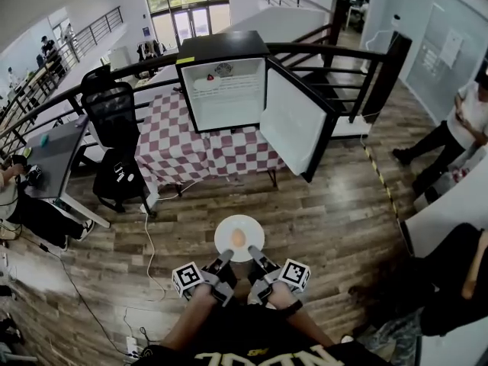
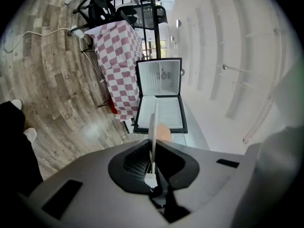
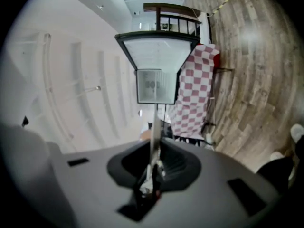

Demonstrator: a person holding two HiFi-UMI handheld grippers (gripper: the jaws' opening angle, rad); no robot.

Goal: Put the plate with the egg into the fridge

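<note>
A white plate [image 1: 226, 233] carries a tan-orange egg [image 1: 238, 237], the fridge [image 1: 223, 90] is black outside and white within, the tablecloth [image 1: 177, 152] under it is red-and-white checked, and the floor [image 1: 328, 204] is grey-brown wood plank.

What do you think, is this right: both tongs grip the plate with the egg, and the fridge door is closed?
No. The fridge door stands open, as the head view shows. The left tongs and the right tongs do grip the plate with the egg.
</note>
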